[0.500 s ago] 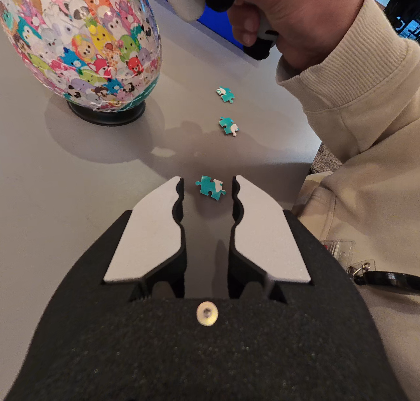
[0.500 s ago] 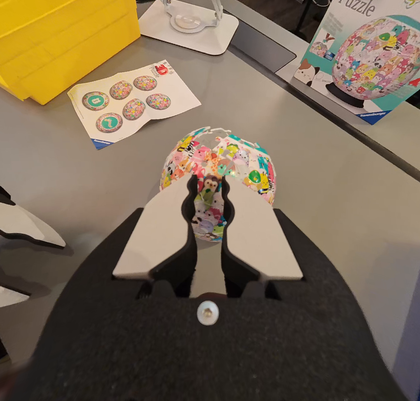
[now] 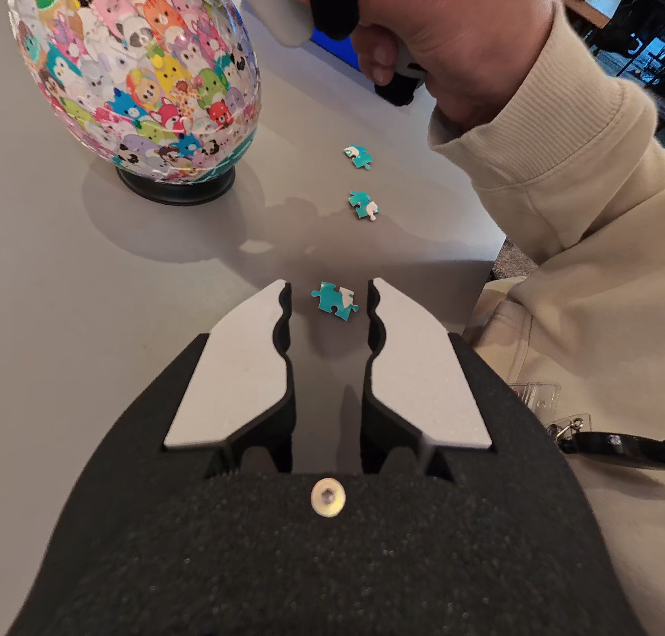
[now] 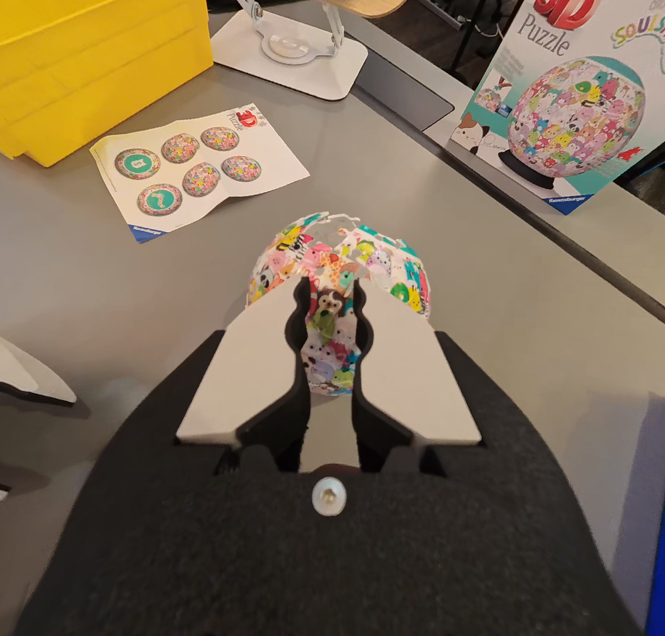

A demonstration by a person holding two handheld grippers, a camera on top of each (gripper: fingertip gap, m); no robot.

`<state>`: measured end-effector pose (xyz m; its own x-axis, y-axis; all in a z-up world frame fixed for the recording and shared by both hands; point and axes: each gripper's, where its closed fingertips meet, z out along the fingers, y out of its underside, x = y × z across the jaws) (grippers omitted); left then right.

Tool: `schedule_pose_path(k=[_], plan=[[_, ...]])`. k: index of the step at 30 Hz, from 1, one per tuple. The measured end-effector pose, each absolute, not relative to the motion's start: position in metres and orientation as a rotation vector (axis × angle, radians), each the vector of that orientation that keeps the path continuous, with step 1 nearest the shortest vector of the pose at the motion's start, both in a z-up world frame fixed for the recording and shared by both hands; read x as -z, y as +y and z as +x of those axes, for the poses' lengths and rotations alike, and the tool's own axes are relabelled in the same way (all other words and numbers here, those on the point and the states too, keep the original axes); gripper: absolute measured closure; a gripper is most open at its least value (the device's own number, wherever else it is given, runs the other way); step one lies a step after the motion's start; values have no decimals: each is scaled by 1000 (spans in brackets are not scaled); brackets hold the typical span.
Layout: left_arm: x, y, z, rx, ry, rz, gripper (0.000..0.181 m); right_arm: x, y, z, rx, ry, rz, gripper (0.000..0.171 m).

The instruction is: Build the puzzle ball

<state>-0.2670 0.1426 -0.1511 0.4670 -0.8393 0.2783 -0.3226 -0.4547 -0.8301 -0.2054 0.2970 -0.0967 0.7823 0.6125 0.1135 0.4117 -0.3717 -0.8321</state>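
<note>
Grey tabletop lies under your open left gripper [image 3: 327,294], its tips bracketing a loose teal jigsaw piece [image 3: 335,300]. Your right gripper [image 4: 329,287] hangs part-open, empty, over the colourful cartoon-printed puzzle ball [image 4: 338,276]. Its top gapes; three pieces remain.

We find printed writing on three items; we do not transcribe it.

1. Puzzle box [image 4: 561,89], upright at the far right edge of the table [image 4: 396,172]: large red raised lettering at the top, grey lettering below it, multicoloured lettering at the right, and a blue brand band [image 4: 566,199] along the bottom.
2. Instruction sheet [image 4: 273,165], flat near the far left corner: a small red and grey logo at its far edge and a blue brand strip [image 4: 147,230] at its near corner.
3. Clear badge holder [image 3: 539,399] on the person's cream garment: contents unreadable.
</note>
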Motion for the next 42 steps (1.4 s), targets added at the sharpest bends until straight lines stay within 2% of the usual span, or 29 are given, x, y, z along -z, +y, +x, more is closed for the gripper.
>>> schedule_pose_path(k=[19, 23, 27, 30, 34, 42], plan=[[144, 149, -265, 893, 983, -1969, 142, 94, 302, -205, -279, -746, -1951, 149], [132, 174, -261, 759, 1077, -1918, 149, 94, 302, -204, -286, -752, -1950, 149], [97, 217, -248, 653, 1118, -1812, 161, 94, 302, -204, -293, -770, -1941, 149], [73, 251, -238, 622, 1157, -1738, 181, 94, 302, -205, -299, -781, -1922, 150], [66, 286, -226, 616, 1209, -1727, 181, 94, 302, -204, -295, -791, -1901, 148], [86, 299, -208, 628, 1371, -1697, 181, 94, 302, -203, -290, -822, -1871, 145]])
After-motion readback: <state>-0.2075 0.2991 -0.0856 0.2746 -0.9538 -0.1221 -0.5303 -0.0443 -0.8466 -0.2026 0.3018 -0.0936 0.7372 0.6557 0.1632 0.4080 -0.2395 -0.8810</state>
